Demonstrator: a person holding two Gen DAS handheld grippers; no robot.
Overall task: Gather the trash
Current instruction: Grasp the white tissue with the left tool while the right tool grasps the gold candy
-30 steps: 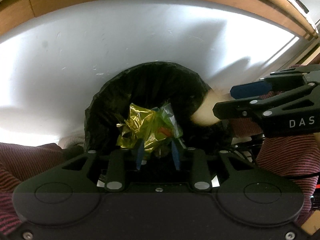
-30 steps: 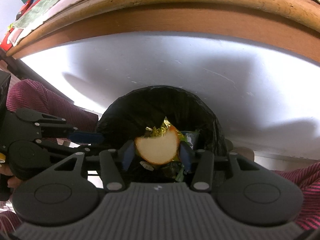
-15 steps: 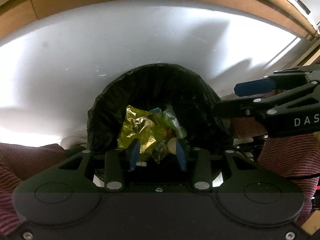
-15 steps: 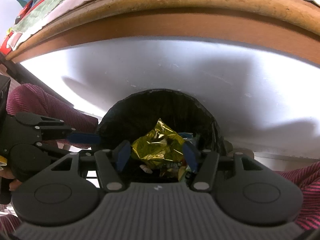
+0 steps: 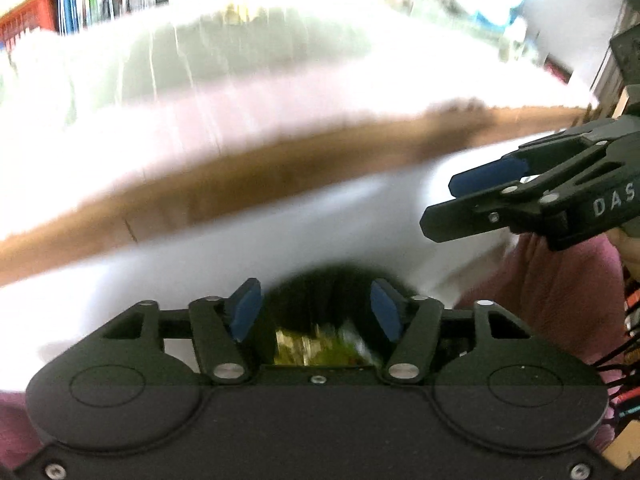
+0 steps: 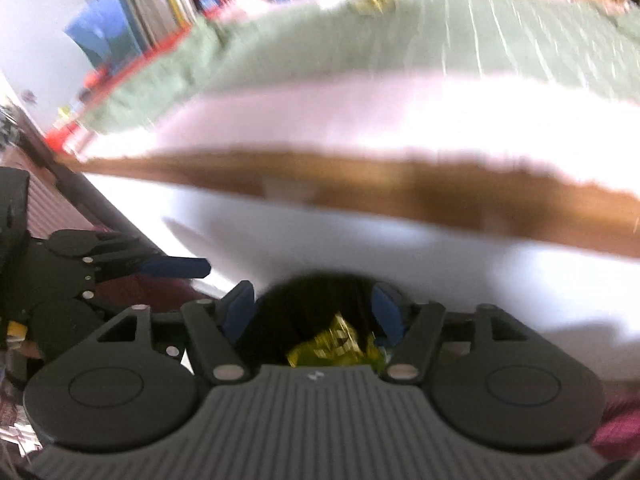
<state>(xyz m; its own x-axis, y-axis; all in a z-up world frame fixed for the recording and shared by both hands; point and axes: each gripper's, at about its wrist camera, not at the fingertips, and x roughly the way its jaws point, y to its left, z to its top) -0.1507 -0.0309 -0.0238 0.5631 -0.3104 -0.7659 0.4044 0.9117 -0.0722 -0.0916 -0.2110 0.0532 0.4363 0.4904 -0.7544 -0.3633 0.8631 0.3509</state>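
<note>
Through heavy blur I see my left gripper (image 5: 316, 312) and right gripper (image 6: 312, 310) both spread empty above what looks like the black-lined bin (image 6: 320, 292) holding crumpled gold foil wrappers (image 6: 334, 346).

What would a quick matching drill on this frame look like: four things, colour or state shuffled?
Things:
1. left claw
2. crumpled wrapper
3. bin liner
4. table edge

Colour or state:
A. brown wood
B. black
C. open, nothing between its blue pads
D. shiny yellow-gold, lying in the bin

Pairs: 1-C, 2-D, 3-B, 4-A

The right claw is open and empty too. Both views are motion-blurred, so finer detail cannot be read.
</note>
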